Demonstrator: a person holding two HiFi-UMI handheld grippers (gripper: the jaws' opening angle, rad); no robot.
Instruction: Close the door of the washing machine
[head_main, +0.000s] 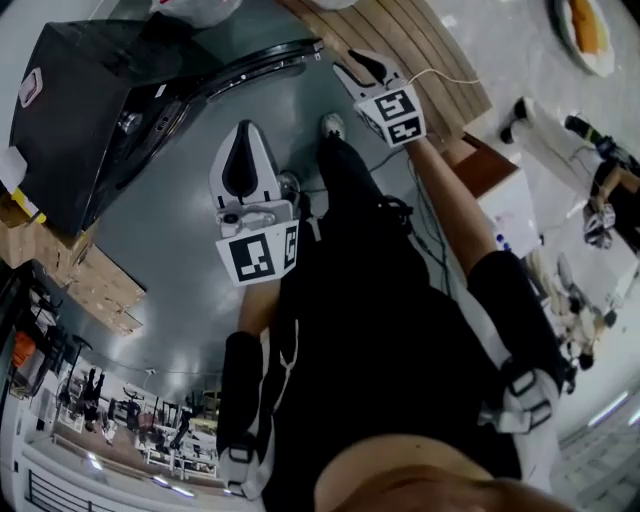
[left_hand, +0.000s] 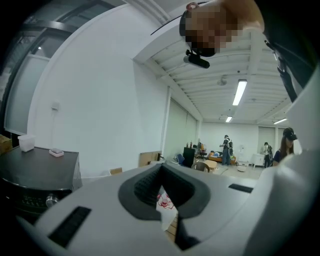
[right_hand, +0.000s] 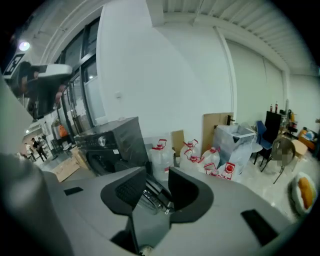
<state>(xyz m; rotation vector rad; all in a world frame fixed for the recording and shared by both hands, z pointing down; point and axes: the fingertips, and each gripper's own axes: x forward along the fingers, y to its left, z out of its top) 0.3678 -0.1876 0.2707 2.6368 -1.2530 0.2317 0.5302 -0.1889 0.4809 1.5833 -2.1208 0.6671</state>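
The washing machine's door (head_main: 240, 70) stands swung wide open. It is a long, curved dark panel with a bright chrome rim, and it reaches out from the machine's front over the smooth grey floor (head_main: 170, 240) toward your right gripper (head_main: 355, 68). In the right gripper view that shiny, ribbed rim (right_hand: 151, 196) shows in the gap between the jaws. The jaws stand well apart and clamp nothing, and no view shows whether either one touches the door.

Your right arm is stretched nearly straight ahead, with its marker cube facing up. Your left gripper (head_main: 245, 135) hangs closer to your body, in front of your left leg, with its white shell pointing toward the machine. Its dark, grooved pads (left_hand: 147, 187) meet at the tips and nothing is between them.

Behind the door sits the washing machine (head_main: 80, 110), at the upper left of the head view. It is a boxy black cabinet with a glossy top. The right gripper view shows a round knob (right_hand: 102, 141) on its control panel and the dark drum mouth below.

Farther off, clear water jugs (right_hand: 160, 155) with red caps stand by the white wall. A slatted wooden pallet (head_main: 400, 35) lies beyond your right gripper, and cardboard boxes (head_main: 90, 280) are stacked beside the machine.
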